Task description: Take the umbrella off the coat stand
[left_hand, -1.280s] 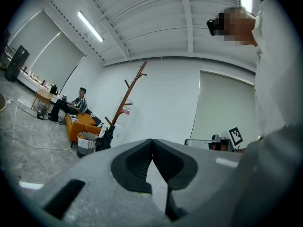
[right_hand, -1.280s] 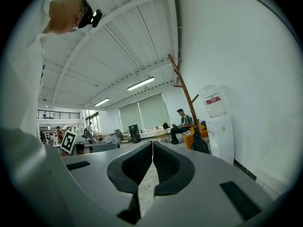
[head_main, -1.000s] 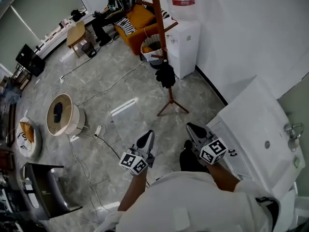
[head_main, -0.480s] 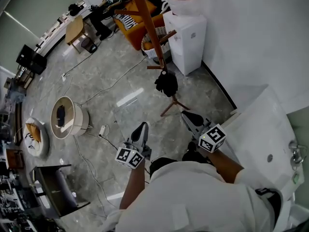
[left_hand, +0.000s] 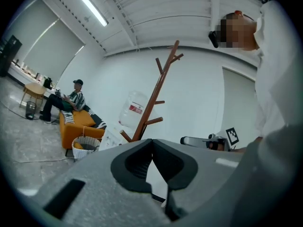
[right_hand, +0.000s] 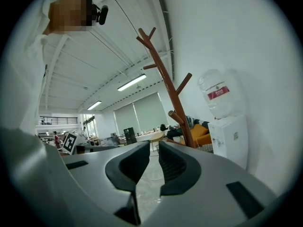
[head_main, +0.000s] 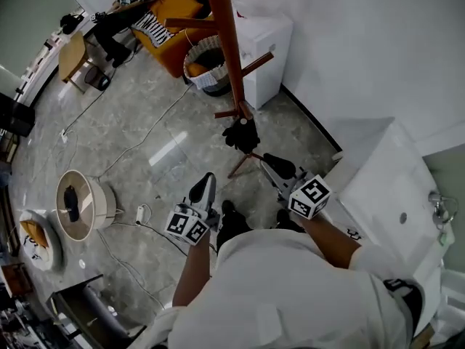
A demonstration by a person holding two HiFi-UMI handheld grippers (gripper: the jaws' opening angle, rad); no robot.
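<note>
One black folded umbrella [head_main: 242,134] hangs on coat stand [head_main: 225,35].

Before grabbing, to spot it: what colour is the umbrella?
The umbrella is black; head view.

The black folded umbrella [head_main: 242,134] hangs bunched from a low peg of the upright brown wooden stand [head_main: 224,38], above its feet.

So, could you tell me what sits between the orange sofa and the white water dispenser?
A wicker basket stands there; the head view shows it, with the coat stand crossing its edge.
</note>
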